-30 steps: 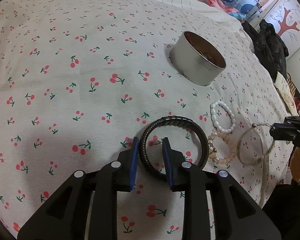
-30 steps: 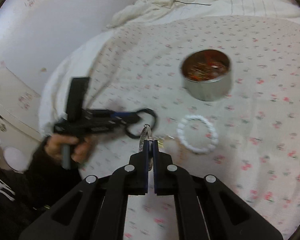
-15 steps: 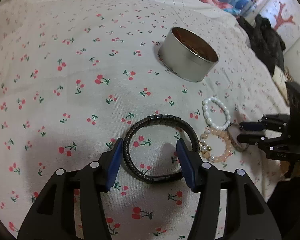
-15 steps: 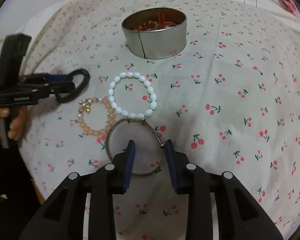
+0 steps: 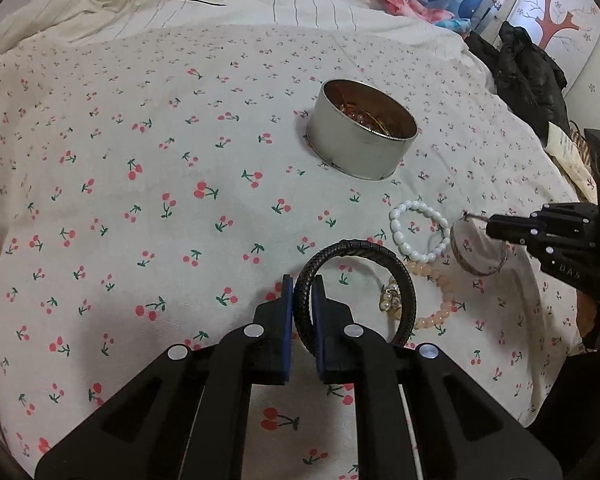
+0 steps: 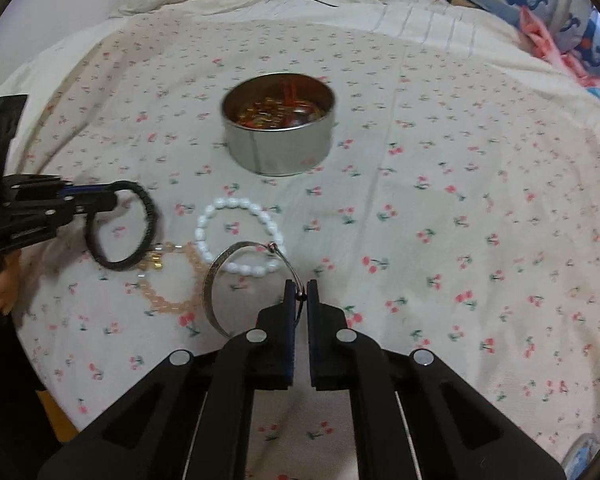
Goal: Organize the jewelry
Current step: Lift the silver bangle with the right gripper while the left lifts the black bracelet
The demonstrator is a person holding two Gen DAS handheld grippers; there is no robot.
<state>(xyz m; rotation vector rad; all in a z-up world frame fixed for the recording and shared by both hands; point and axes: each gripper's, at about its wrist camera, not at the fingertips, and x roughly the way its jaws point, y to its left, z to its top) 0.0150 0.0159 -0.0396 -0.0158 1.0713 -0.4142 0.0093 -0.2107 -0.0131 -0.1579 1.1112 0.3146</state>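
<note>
- Left tongs (image 5: 302, 300): pinching the near-left arc of the black braided bracelet (image 5: 384, 256), blue pads pressed on the cord from either side. The rest of the loop hangs out ahead and toward 2 o'clock of the tips, over the cherry-print bedspread (image 5: 148, 168), its far side overlapping the peach bead bracelet (image 5: 440, 312).
- Round tin (image 5: 360, 148): lies up the bed at about 1 o'clock from the left tongs in the left wrist view, well apart, open-topped and already holding red and amber beads. It is the likely drop point, so the coming carry probably runs forward and slightly right for this hand.
- White bead bracelet (image 5: 420, 232): flat on the bedspread between the tin and the two held pieces, near the black loop at its 2 o'clock; nothing grips it.
- Right tongs (image 6: 299, 294): pressed nearly together on the thin wire side of the silver bangle (image 6: 210, 288), by its small clasp. The broad band curves away toward 10 o'clock of the tips and stands partly on edge, crossing over the white beads.
- From the right wrist view the tin sits at 12 o'clock, dead ahead and well apart. I judge the right hand the nearer and straighter-lined of the two for a drop into it.
- Risk, as a judgement: the wire grip is slim, so the bangle may swing or slip.
</note>
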